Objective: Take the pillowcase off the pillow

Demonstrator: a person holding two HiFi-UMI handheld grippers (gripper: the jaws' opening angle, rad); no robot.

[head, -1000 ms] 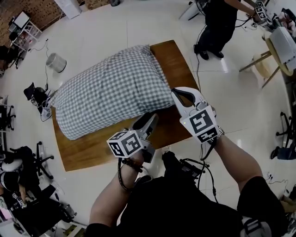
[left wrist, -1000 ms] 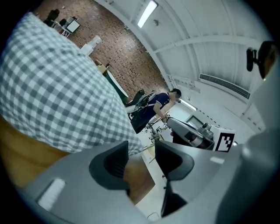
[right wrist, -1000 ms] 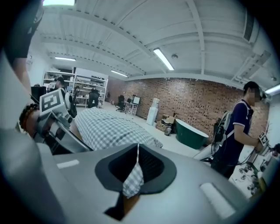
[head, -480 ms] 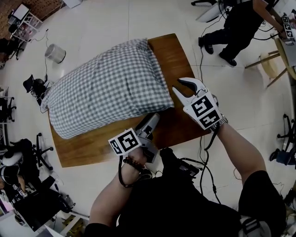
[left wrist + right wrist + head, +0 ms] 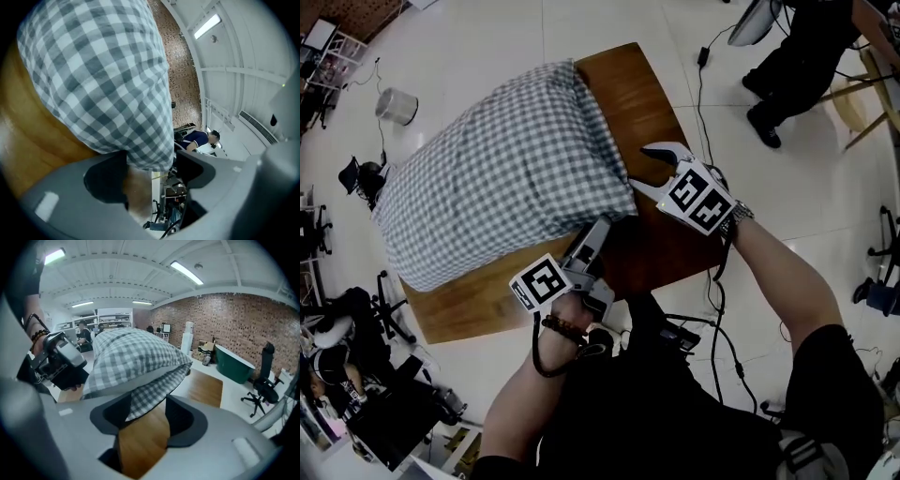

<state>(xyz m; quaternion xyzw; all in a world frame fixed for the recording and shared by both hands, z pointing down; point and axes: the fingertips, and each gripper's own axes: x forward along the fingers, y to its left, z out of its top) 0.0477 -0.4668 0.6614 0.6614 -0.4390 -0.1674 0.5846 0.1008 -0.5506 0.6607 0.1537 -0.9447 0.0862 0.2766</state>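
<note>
**Nothing stripped yet: both tongs are at the case's near end**

The pillowcase (image 5: 506, 178) is fully on. It lies plump across the table (image 5: 647, 94), overhanging the table's far-left edge. A pale strip in its mouth may be the pillow (image 5: 131, 383), though you cannot be sure.

Your left gripper (image 5: 592, 239) is over the table's near edge. Its jaws have just been opening and stand wide, with the case's corner hanging between them, unpinched. Your right gripper (image 5: 643, 169), toward the table's near-right corner, has also been opening. The case's lower flap lies in its gap, not clamped.

Everything is left to do: grip the cloth, hold the pillow, draw the case off.
</note>
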